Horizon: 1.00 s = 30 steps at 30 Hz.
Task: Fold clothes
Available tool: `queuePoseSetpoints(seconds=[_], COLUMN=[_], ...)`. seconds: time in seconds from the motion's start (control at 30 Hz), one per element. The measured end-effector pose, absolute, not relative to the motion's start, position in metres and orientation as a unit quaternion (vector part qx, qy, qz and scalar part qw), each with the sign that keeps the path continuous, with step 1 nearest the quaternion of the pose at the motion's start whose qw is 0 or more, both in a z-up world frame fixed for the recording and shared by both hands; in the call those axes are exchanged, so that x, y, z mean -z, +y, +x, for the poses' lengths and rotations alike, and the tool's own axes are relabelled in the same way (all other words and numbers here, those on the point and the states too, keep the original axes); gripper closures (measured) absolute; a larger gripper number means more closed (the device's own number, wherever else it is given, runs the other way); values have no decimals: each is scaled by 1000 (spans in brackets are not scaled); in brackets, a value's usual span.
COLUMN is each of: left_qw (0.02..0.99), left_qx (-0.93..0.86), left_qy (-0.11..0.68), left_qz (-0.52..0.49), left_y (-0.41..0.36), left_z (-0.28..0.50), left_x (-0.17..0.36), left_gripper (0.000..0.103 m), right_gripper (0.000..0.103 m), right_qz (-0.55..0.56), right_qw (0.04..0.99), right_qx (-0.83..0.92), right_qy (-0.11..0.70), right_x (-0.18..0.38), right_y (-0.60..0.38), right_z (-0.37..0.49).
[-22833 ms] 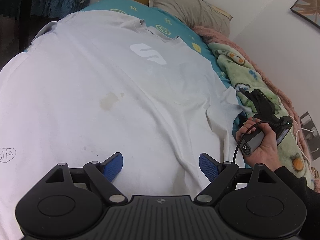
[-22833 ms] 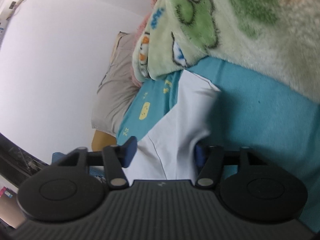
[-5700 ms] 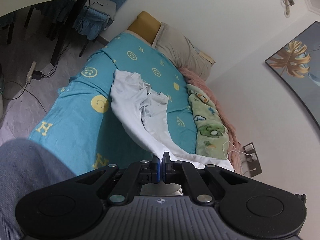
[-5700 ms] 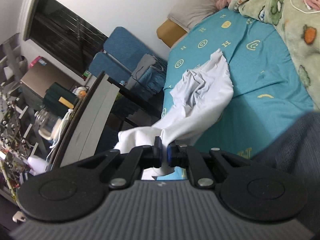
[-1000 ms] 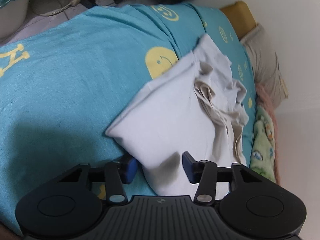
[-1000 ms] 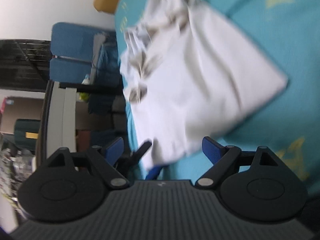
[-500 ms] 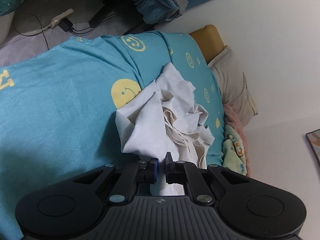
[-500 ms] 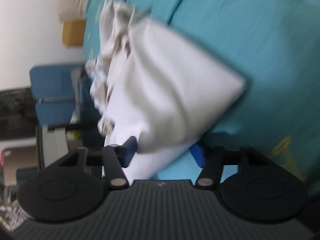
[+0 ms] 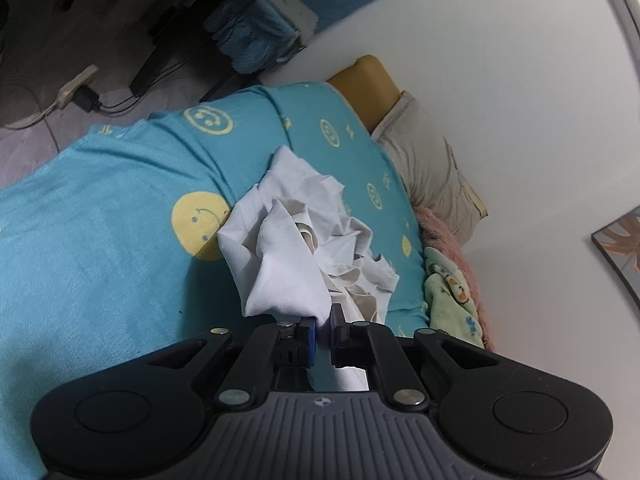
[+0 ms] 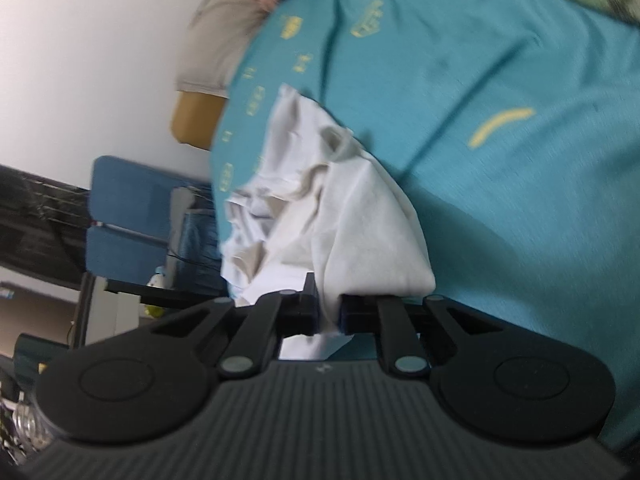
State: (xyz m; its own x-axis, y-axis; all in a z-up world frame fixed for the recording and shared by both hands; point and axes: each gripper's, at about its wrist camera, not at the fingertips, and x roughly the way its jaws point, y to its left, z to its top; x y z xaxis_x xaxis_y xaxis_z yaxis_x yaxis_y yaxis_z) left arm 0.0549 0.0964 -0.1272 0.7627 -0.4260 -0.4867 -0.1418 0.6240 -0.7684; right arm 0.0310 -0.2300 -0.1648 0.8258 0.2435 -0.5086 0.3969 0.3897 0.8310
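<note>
The white T-shirt [image 9: 288, 268] hangs bunched and crumpled from both grippers above the teal bed sheet [image 9: 100, 248]. My left gripper [image 9: 323, 330] is shut on one near corner of the shirt. In the right wrist view my right gripper [image 10: 329, 312] is shut on the other near corner of the shirt [image 10: 352, 232]. The far end of the shirt rests wrinkled on the sheet [image 10: 500, 128]. The right view is blurred.
A beige pillow [image 9: 432, 176] and a mustard cushion [image 9: 364, 88] lie at the head of the bed. A green cartoon blanket [image 9: 452, 304] and pink blanket run along the wall side. A blue chair [image 10: 124, 216] and desk stand beside the bed.
Both grippers have closed on the shirt's near corners and lifted it off the sheet. A second ago both were open around the flat folded edge.
</note>
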Motion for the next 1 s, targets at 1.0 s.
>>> queuePoseSetpoints(seconds=[1.0], left_qw=[859], left_qx=[112], left_qy=[309], left_qz=[-391], left_y=[92], left_z=[-122], left_x=[9], left_gripper=[97], right_gripper=[92], right_qz=[460], right_qw=[844], right_qx=[-2], right_qy=[275], right_x=[43], right_y=[-227], right_z=[-116])
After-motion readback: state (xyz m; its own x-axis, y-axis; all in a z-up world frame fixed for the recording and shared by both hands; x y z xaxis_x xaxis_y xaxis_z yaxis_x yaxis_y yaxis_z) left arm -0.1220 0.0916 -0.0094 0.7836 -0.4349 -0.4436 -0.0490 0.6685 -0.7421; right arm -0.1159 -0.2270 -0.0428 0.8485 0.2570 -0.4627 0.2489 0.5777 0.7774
